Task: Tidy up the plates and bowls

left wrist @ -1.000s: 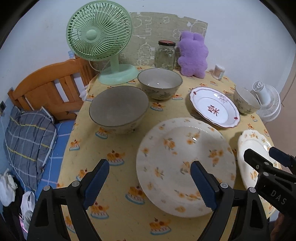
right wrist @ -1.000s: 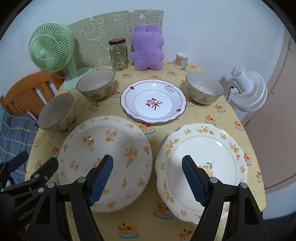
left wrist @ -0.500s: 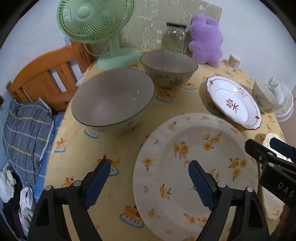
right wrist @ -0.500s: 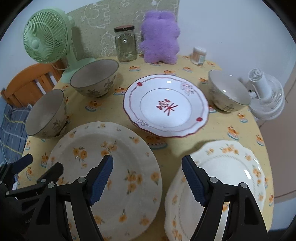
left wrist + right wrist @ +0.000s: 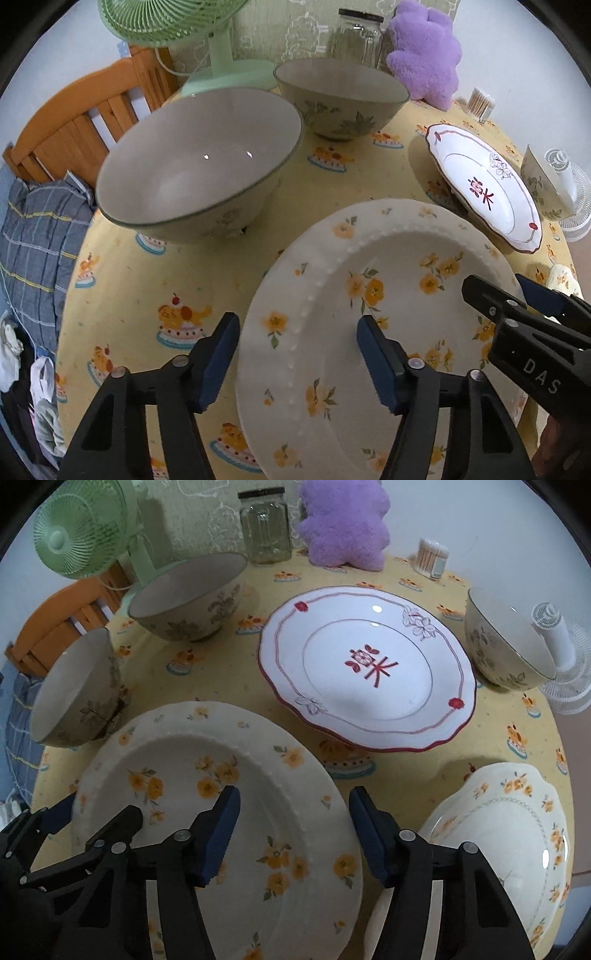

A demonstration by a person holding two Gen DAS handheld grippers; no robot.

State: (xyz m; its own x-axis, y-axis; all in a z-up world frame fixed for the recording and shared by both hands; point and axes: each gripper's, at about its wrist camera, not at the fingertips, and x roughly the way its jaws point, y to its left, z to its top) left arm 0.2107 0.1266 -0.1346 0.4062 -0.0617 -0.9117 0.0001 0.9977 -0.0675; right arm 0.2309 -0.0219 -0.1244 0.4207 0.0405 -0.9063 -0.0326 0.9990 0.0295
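Observation:
A cream plate with orange flowers (image 5: 369, 325) lies near the table's front, also in the right wrist view (image 5: 207, 775). My left gripper (image 5: 297, 354) is open, its jaws astride the plate's left rim. My right gripper (image 5: 291, 827) is open over that plate's right rim. A second cream plate with a scalloped edge (image 5: 509, 842) lies to the right. A white plate with red trim (image 5: 365, 668) lies behind. Three floral bowls stand around: near left (image 5: 199, 166), back (image 5: 340, 96), right (image 5: 506, 642).
At the back stand a green fan (image 5: 81, 528), a glass jar (image 5: 264, 526), a purple plush toy (image 5: 343, 520) and a cotton-swab box (image 5: 432, 557). A white fan (image 5: 561, 657) is past the right edge. A wooden bed frame (image 5: 85, 122) is at left.
Both grippers have moved forward and lower toward the flowered plate, which now fills more of both views. Both stay open. No dish has moved.

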